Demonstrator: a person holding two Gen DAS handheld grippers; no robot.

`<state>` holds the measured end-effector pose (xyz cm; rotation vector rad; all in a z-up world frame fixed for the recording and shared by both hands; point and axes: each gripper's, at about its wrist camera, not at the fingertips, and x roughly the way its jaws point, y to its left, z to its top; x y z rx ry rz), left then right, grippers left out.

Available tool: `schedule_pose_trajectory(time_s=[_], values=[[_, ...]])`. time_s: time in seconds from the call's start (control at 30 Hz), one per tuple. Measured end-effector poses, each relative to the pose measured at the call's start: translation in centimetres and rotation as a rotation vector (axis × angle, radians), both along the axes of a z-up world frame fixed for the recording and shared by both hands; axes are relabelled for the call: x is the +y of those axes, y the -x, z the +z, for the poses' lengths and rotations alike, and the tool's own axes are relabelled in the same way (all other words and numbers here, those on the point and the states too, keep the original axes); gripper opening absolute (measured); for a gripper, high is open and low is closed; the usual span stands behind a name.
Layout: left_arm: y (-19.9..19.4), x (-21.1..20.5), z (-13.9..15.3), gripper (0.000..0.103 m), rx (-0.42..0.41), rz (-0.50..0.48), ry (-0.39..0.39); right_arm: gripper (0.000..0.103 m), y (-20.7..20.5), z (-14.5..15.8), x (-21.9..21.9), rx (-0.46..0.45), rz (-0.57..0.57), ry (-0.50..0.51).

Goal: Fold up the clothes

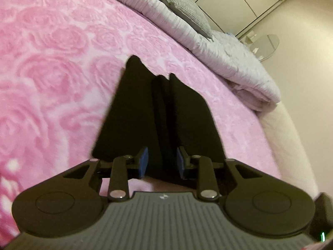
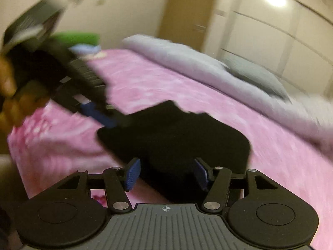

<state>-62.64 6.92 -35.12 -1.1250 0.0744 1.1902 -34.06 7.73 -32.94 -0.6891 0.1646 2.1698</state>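
A black garment point(image 1: 160, 112) lies on the pink rose-patterned blanket point(image 1: 52, 62), with a dark fold running down its middle. My left gripper point(image 1: 162, 162) hovers at its near edge, blue pads apart with the cloth between them, not closed. In the right wrist view the same black garment point(image 2: 177, 137) lies folded on the blanket point(image 2: 270, 145). My right gripper point(image 2: 166, 175) is open wide over its near edge. The left gripper point(image 2: 100, 114) shows there, held by a hand point(image 2: 8, 95), its blue pad at the garment's far left edge. The view is blurred.
A folded grey-lilac quilt point(image 1: 208, 48) and a grey pillow point(image 1: 183, 8) lie along the bed's far side. The bed's cream edge point(image 1: 291, 145) is to the right. Green and blue cloths point(image 2: 83, 41) sit at the far corner. White wardrobes point(image 2: 281, 31) stand behind.
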Motion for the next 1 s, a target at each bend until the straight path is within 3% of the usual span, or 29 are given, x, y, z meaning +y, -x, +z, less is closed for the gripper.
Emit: schedule_pose_trajectory(time_s=[0.1, 0.2, 0.27, 0.33, 0.43, 0.63, 0.83, 0.87, 0.9, 0.93, 1.0], values=[[0.2, 0.4, -0.7, 0.032, -0.141, 0.006, 0.017, 0.058, -5.7, 0.2, 3.4, 0.244, -0.287, 0.242], [0.5, 1.2, -2.3, 0.034, -0.332, 0.031, 0.06, 0.058, -11.3, -2.0, 6.4, 0.566, -0.555, 0.527], [0.5, 2.0, -3.1, 0.036, -0.355, 0.05, 0.085, 0.058, -13.7, -3.9, 7.7, 0.751, -0.658, 0.68], [0.3, 2.7, -3.8, 0.038, -0.364, 0.067, 0.113, 0.058, -14.7, -5.1, 8.4, 0.873, -0.694, 0.761], [0.1, 4.0, -4.9, 0.039, -0.397, 0.067, 0.147, 0.058, -14.0, -5.9, 8.7, 0.928, -0.7, 0.794], [-1.1, 7.1, -6.1, 0.04, -0.375, 0.031, 0.156, 0.058, -14.0, -6.9, 9.5, 0.992, -0.754, 0.804], [-2.2, 9.1, -5.5, 0.038, -0.285, -0.027, 0.119, 0.058, -13.7, -7.0, 10.1, 0.977, -0.798, 0.791], [-2.4, 9.0, -5.3, 0.032, -0.285, -0.051, 0.094, 0.058, -13.6, -6.9, 10.2, 0.971, -0.801, 0.786], [-2.5, 9.0, -5.2, 0.019, -0.286, -0.075, 0.068, 0.058, -13.5, -6.9, 10.3, 0.964, -0.805, 0.782], [-2.5, 8.9, -4.9, 0.015, -0.283, -0.092, 0.043, 0.057, -13.4, -6.8, 10.4, 0.957, -0.804, 0.78], [-2.2, 8.8, -4.0, 0.015, -0.261, -0.109, -0.007, 0.044, -13.1, -6.5, 10.3, 0.947, -0.777, 0.775]])
